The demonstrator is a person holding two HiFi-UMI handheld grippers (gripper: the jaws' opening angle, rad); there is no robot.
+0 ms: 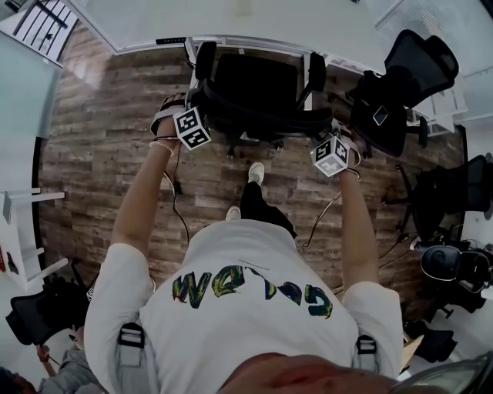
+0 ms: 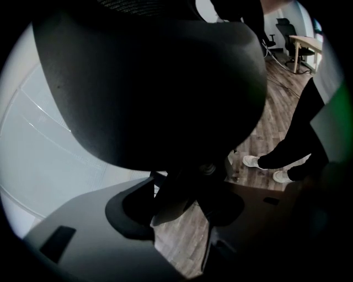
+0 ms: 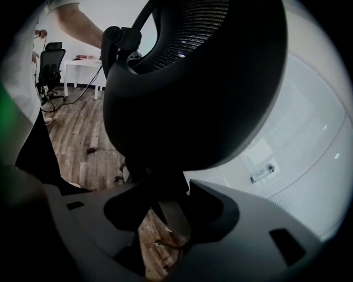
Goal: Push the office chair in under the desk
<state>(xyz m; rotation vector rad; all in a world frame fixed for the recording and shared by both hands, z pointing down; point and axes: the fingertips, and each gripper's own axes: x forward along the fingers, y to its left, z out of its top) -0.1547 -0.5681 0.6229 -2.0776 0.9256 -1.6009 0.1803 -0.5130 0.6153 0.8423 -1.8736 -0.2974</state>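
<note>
The black office chair [image 1: 254,85] stands on the wood floor with its seat partly under the white desk [image 1: 231,19] at the top of the head view. My left gripper [image 1: 199,114] is at the left end of the chair's backrest, and my right gripper [image 1: 327,140] is at the right end. In the left gripper view the dark backrest [image 2: 149,82] fills the picture and runs down between the jaws of the left gripper [image 2: 185,212]. The right gripper view shows the mesh backrest [image 3: 198,82] the same way, with its edge between the jaws of the right gripper [image 3: 165,215].
A second black chair [image 1: 408,77] stands close to the right, with more chairs [image 1: 454,192] further right. Cables [image 1: 181,208] trail over the floor by the person's shoes [image 1: 256,173]. A white shelf [image 1: 23,231] and another chair [image 1: 38,312] are at the left.
</note>
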